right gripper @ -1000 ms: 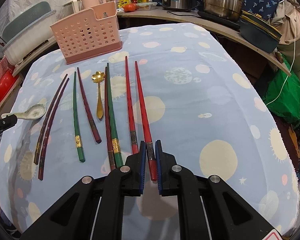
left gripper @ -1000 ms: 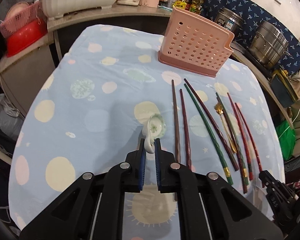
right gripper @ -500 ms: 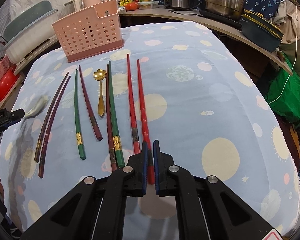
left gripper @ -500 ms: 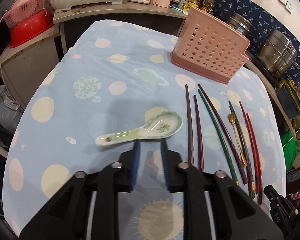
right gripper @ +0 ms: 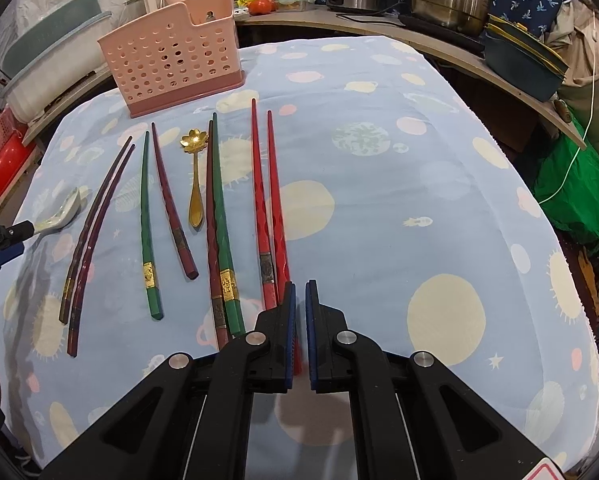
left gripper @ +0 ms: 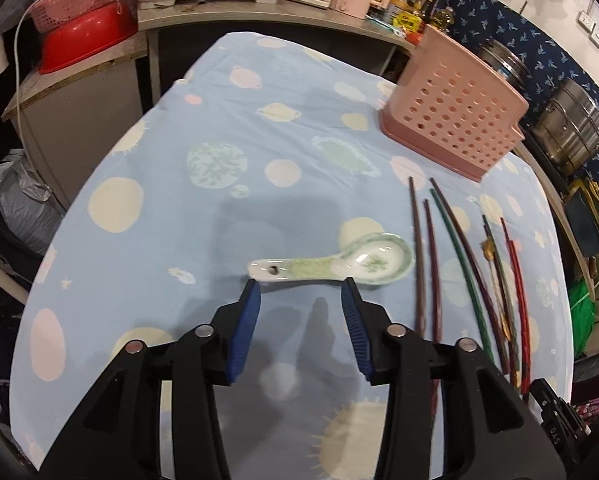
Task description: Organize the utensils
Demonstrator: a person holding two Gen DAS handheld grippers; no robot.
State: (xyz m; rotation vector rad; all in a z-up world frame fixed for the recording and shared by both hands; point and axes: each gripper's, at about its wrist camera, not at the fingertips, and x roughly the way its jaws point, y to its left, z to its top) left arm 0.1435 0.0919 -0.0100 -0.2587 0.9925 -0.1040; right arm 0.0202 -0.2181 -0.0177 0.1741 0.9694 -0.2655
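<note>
The ceramic spoon [left gripper: 331, 266] lies on the tabletop [left gripper: 219, 128] just ahead of the left tongs [left gripper: 301, 294], its long axis crosswise to their blue pads [left gripper: 246, 320], handle to the left and bowl to the right; these tongs have just been opening and stand partly apart, empty. The right tongs [right gripper: 298, 292], well apart from the spoon, are clamped narrow on a red chopstick [right gripper: 277, 208]. Dark chopsticks [left gripper: 419, 256] lie just right of the bowl; the pink holder [left gripper: 455, 120] stands beyond, unobstructed.

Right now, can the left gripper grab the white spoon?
Probably yes. The left gripper has just been opening its jaws, with nothing between them, and the spoon lies crosswise just past the tips on bare cloth. The chopsticks lie off to the side.
</note>
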